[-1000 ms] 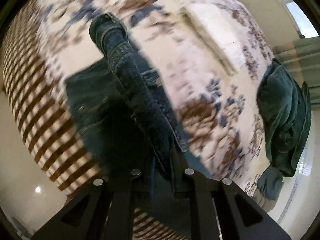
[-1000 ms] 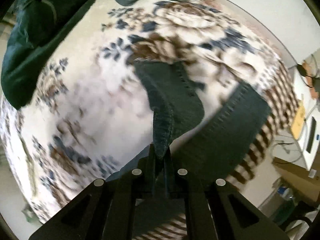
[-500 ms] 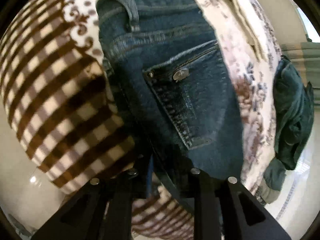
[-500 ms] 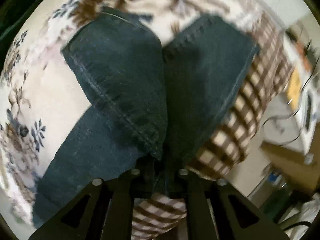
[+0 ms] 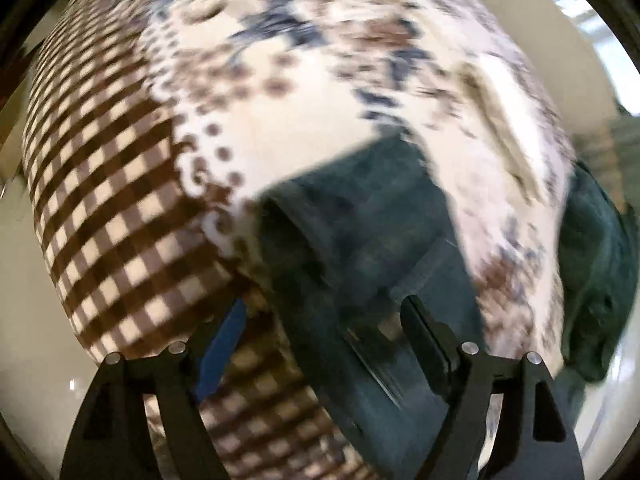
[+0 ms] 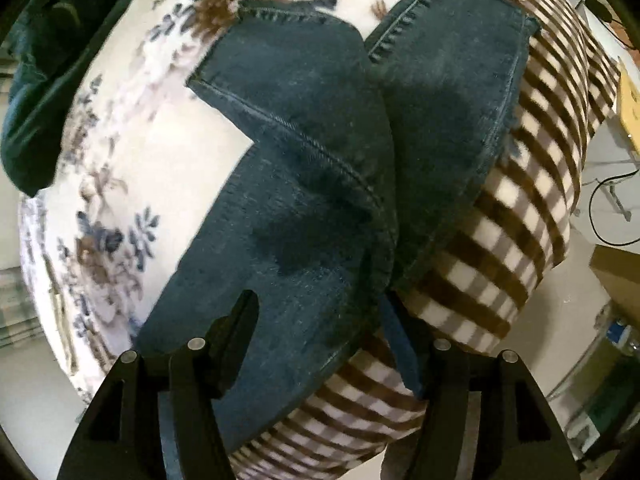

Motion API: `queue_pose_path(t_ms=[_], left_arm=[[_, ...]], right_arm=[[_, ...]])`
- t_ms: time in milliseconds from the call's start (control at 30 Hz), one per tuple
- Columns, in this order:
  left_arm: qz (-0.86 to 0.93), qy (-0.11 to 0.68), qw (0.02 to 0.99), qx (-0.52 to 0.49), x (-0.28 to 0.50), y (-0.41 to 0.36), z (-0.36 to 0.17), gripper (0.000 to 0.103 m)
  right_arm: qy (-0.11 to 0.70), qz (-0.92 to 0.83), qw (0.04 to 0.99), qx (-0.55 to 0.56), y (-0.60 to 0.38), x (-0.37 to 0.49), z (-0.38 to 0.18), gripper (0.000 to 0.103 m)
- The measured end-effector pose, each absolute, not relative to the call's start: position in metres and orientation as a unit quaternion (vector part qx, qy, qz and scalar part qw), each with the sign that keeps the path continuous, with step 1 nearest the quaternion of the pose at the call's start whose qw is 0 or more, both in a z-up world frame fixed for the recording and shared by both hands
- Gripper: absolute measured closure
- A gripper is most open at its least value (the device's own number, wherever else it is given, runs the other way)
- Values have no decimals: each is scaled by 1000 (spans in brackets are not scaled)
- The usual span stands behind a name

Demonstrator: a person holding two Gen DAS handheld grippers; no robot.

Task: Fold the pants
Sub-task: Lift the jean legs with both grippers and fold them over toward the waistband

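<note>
Both grips let go in the last half second: left gripper (image 5: 320,320) and right gripper (image 6: 316,320) now wide, holding nothing. Jeans (image 6: 304,168) laid on the blanket (image 6: 520,216), mid-frame. Fold apparently placed. Right view sharp, showing two hems side by side at top; left view blurred, adding green cloth (image 5: 596,280) at right edge.

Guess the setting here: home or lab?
Likely a home bedroom. The jeans lie on a bed-like surface under a floral and checked blanket, more dark clothing is heaped at its edge, and a cluttered desk with cables stands beside it.
</note>
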State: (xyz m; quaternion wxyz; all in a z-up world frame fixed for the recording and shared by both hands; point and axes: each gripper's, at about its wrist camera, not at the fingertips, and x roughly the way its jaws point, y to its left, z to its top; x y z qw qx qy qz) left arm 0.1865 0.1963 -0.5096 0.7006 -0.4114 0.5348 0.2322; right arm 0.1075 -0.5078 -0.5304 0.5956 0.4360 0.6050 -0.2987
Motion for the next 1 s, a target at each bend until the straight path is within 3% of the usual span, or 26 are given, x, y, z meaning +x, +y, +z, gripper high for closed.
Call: queue_pose_path(t_ms=[67, 100, 133, 200, 367, 467, 500, 533, 600, 633, 667, 700, 833, 1000], left_arm=[[248, 527, 687, -435, 188, 206, -526, 31], [252, 515, 688, -446, 188, 211, -529, 52], [253, 506, 692, -448, 190, 214, -530, 67], [252, 504, 698, -443, 193, 215, -527, 77], [243, 514, 706, -421, 195, 216, -534, 77], [238, 535, 693, -420, 193, 221, -536, 72], [239, 545, 697, -400, 193, 217, -528, 69], [244, 558, 703, -366, 194, 210, -515, 66], [242, 565, 719, -325, 195, 193, -492, 54], [243, 568, 726, -302, 196, 183, -482, 48], [246, 571, 732, -277, 197, 172, -473, 32], [249, 573, 740, -249, 198, 160, -465, 25], [247, 587, 755, -157, 202, 104, -453, 25], [229, 607, 752, -115, 208, 32, -459, 25]], right_arm=[[607, -308, 602, 418, -500, 115, -535, 51], [617, -316, 602, 396, -498, 118, -537, 74], [622, -328, 604, 375, -497, 120, -538, 97], [614, -343, 609, 365, -500, 117, -535, 100], [602, -363, 588, 400, -516, 93, -536, 100], [629, -324, 589, 390, -522, 94, -542, 93], [638, -315, 593, 377, -522, 97, -539, 81], [645, -308, 601, 358, -523, 102, -531, 60], [652, -290, 629, 309, -525, 107, -507, 41], [656, -285, 640, 281, -523, 111, -498, 41], [660, -279, 654, 241, -521, 118, -487, 40], [663, -277, 663, 209, -519, 123, -480, 38], [659, -249, 702, 105, -510, 178, -470, 34], [666, -217, 713, 34, -508, 261, -509, 34]])
